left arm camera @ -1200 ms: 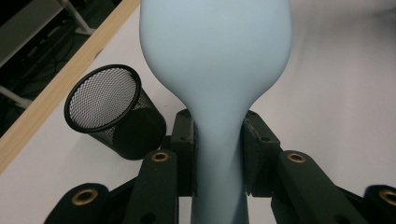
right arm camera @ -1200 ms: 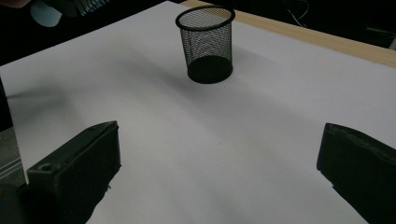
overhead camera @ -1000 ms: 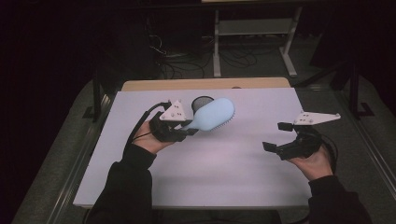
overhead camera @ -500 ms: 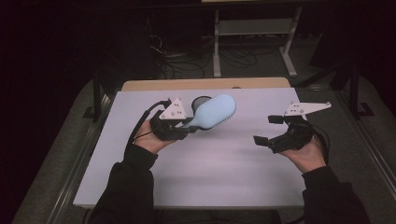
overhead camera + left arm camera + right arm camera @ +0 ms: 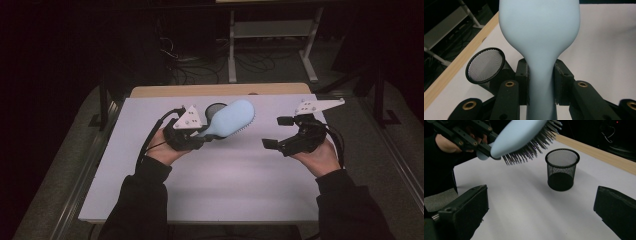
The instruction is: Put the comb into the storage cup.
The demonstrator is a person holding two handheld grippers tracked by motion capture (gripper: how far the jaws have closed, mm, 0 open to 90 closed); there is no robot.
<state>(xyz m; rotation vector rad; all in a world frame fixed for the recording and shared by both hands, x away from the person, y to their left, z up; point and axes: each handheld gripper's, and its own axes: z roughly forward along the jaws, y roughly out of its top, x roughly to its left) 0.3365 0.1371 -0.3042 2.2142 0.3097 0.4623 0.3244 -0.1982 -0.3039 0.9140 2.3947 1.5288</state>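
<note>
Now gripping a pale blue hairbrush [image 5: 231,118] by its narrow handle with the left gripper [image 5: 194,136] — both black pads [image 5: 522,75] pressing flat against the handle's sides in the left gripper view, no gap showing. Holding the brush clear above the white table [image 5: 215,185], head tilted up and away toward the far edge, dark bristles [image 5: 529,150] facing down and to the person's right. Hovering just in front of a black mesh cup [image 5: 562,169], upright on the table near the wooden strip [image 5: 220,90] at the far edge; brush head overlapping the cup's rim in the high view, yet apart from it and higher in the right gripper view. Keeping the right gripper [image 5: 274,133] spread wide and empty — jaws far apart at either side of the right gripper view, nothing between them but bare table. Floating above the table's right half, well apart from the brush, pointing toward it and the cup. Resting neither gripper on the table.
</note>
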